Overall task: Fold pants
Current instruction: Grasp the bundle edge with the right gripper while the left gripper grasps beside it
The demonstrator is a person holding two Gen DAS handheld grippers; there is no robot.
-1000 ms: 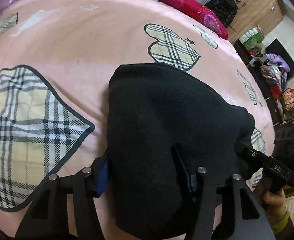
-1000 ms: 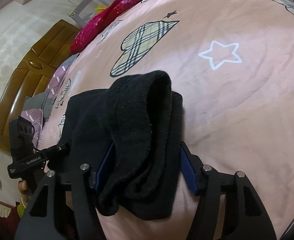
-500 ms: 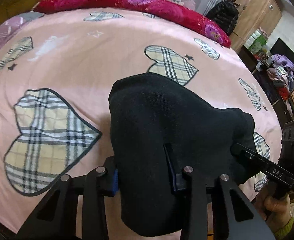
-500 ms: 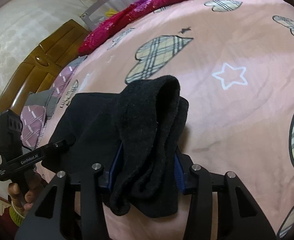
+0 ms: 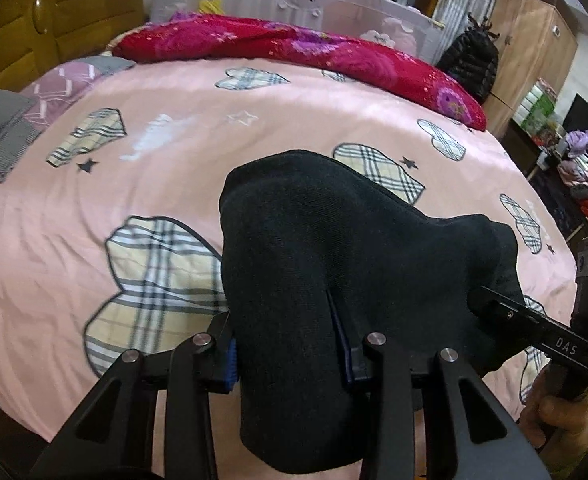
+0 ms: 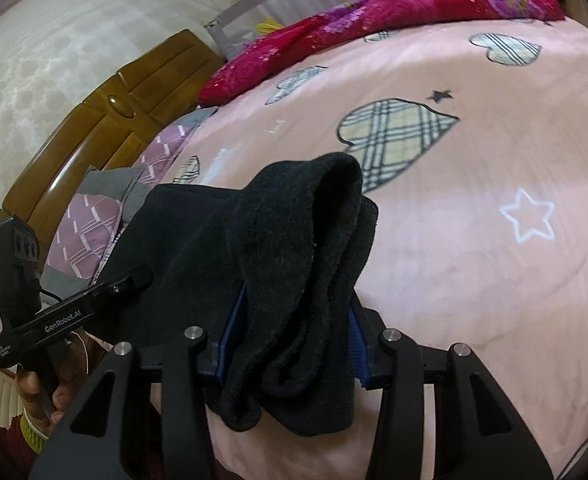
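Observation:
The black pants [image 5: 334, 248] hang bunched in the air above a pink bed cover [image 5: 93, 216] printed with plaid hearts. My left gripper [image 5: 289, 344] is shut on one thick fold of them, its blue pads pressed into the cloth. In the right wrist view, the black pants [image 6: 294, 264] drape over my right gripper [image 6: 289, 340], which is shut on another thick, doubled fold. Each view shows the other gripper at the far side of the cloth, held by a hand. The fingertips of both are hidden in the fabric.
A red flowered quilt [image 5: 314, 48] lies along the far edge of the bed. Purple and grey pillows [image 6: 93, 216] rest by a wooden headboard [image 6: 105, 120]. A wardrobe [image 5: 534, 52] with a black bag and piles of clothes [image 5: 582, 168] stand beyond the bed.
Both grippers closed tighter on the pants, then rose with them. The cloth lifted off the bed cover and more of the room came into view.

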